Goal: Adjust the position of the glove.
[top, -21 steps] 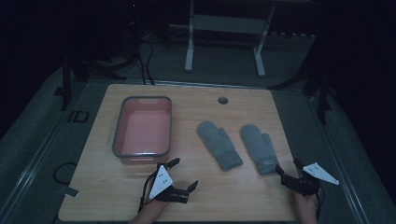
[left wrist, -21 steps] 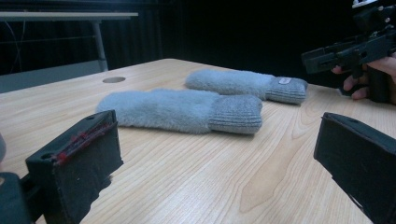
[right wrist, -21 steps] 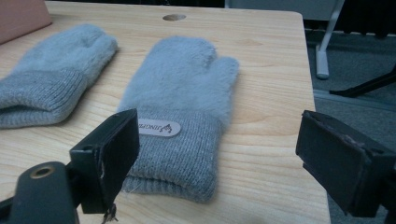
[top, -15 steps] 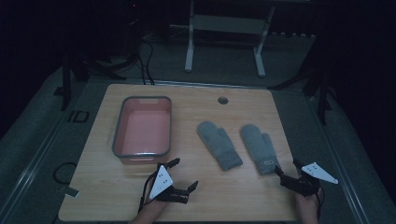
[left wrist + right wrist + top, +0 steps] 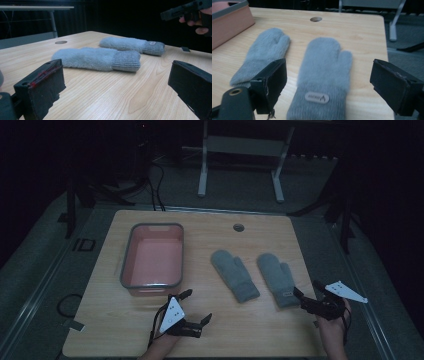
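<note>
Two grey fleece mittens lie side by side on the wooden table, cuffs toward me: the left mitten (image 5: 235, 275) and the right mitten (image 5: 276, 277). My right gripper (image 5: 306, 291) is open just behind the right mitten's cuff. In the right gripper view that gripper (image 5: 329, 85) has its jaws on either side of the labelled cuff of the right mitten (image 5: 324, 67), with the left mitten (image 5: 262, 55) beside it. My left gripper (image 5: 199, 305) is open over bare wood near the front edge. In the left gripper view it (image 5: 117, 82) looks toward the left mitten (image 5: 97, 58) and the right mitten (image 5: 130, 45).
A pink bin (image 5: 152, 226) with a grey rim stands on the table's left half, just beyond the left gripper. A round cable hole (image 5: 238, 227) sits near the far edge. The table's right edge runs close to the right gripper. Desk legs and cables stand on the floor behind.
The right gripper has edged slightly forward toward the right mitten's cuff. The left gripper and both mittens stay as they were.
</note>
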`<state>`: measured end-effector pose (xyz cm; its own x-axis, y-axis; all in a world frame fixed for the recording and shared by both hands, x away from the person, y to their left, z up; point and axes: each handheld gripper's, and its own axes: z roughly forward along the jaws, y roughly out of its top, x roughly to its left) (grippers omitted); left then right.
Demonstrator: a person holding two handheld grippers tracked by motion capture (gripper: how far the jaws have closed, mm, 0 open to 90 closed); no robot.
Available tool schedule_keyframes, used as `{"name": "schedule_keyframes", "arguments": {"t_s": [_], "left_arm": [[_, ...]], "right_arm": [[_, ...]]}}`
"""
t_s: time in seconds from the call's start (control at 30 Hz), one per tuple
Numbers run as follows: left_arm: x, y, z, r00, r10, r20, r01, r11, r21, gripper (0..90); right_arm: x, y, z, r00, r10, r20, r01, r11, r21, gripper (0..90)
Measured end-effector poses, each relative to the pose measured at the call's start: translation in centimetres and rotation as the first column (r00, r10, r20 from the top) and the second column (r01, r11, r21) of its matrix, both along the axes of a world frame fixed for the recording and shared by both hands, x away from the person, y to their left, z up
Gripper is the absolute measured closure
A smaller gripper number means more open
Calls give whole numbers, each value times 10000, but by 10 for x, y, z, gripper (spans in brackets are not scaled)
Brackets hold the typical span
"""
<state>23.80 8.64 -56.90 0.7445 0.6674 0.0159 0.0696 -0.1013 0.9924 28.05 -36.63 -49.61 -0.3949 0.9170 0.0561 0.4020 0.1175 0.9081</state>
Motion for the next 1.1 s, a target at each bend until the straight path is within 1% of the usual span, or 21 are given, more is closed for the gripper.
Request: {"name": "schedule_keyframes", "arguments": {"t_s": [0.07, 0.1, 0.13, 0.2, 0.23, 0.3, 0.37, 0.4, 0.5, 0.53, 0.6, 0.63, 0.67, 0.73, 0.8, 0.83, 0.9, 1.0, 1.03, 1.07, 1.1], "left_arm": [[0, 0, 0, 10000, -6, 1, 6, 10000, 0, 7], [0, 0, 0, 10000, -14, 4, 14, 10000, 3, 7], [0, 0, 0, 10000, -18, 1, 18, 10000, 4, 7], [0, 0, 0, 10000, -14, -14, 14, 10000, -10, 7], [0, 0, 0, 10000, -14, -20, 14, 10000, -19, 7], [0, 0, 0, 10000, -20, -33, 20, 10000, -19, 7], [1, 0, 0, 10000, -22, -56, 22, 10000, -55, 7], [0, 0, 0, 10000, -19, -61, 18, 10000, -54, 7], [0, 0, 0, 10000, -19, -43, 19, 10000, -20, 7], [0, 0, 0, 10000, -23, -31, 23, 10000, -4, 7], [0, 0, 0, 10000, -32, -15, 32, 10000, 5, 7], [0, 0, 0, 10000, -34, -14, 34, 10000, 2, 7], [0, 0, 0, 10000, -38, -24, 38, 10000, -5, 7], [0, 0, 0, 10000, -41, -44, 41, 10000, -11, 7], [0, 0, 0, 10000, -42, -45, 42, 10000, -15, 7], [0, 0, 0, 10000, -47, -35, 47, 10000, -4, 7], [0, 0, 0, 10000, -59, -20, 59, 10000, 9, 7], [0, 0, 0, 10000, -67, -22, 67, 10000, 4, 7], [0, 0, 0, 10000, -62, -24, 62, 10000, -3, 7], [0, 0, 0, 10000, -64, -25, 64, 10000, -2, 7], [0, 0, 0, 10000, -68, -16, 68, 10000, 6, 7]], "right_arm": [[4, 5, 4, 10000, 53, -52, -53, 10000, 6, 140], [5, 7, 6, 9999, 128, 66, -129, 9998, 150, 140], [7, 10, 7, 9999, 146, -6, -146, 9996, 254, 140], [11, 15, 11, 9997, 173, -146, -173, 9998, 12, 140], [13, 20, 14, 9990, 413, -164, -414, 9991, -60, 139], [16, 28, 17, 9983, 577, -113, -580, 9980, -260, 138], [19, 35, 20, 9962, 848, -181, -853, 9961, -242, 131], [21, 39, 22, 9960, 876, -159, -881, 9957, -292, 129], [25, 51, 26, 9929, 1193, -23, -1193, 9920, -412, 128], [26, 55, 28, 9913, 1310, 118, -1303, 9905, -448, 130], [29, 63, 30, 9863, 1639, 172, -1629, 9855, -483, 131], [31, 67, 31, 9847, 1734, 187, -1721, 9834, -577, 131], [33, 71, 31, 9829, 1843, 70, -1835, 9811, -614, 131], [37, 79, 32, 9819, 1872, -286, -1885, 9804, -565, 129], [42, 86, 33, 9772, 2050, -548, -2074, 9773, -436, 128], [44, 89, 33, 9766, 2077, -560, -2104, 9766, -458, 129], [48, 95, 33, 9704, 2338, -600, -2362, 9710, -376, 130], [56, 107, 31, 9630, 2544, -886, -2569, 9663, -167, 118], [58, 111, 31, 9627, 2551, -906, -2580, 9659, -216, 115], [61, 115, 30, 9585, 2678, -977, -2718, 9619, -297, 104], [63, 120, 29, 9573, 2721, -979, -2766, 9603, -352, 104]]}}
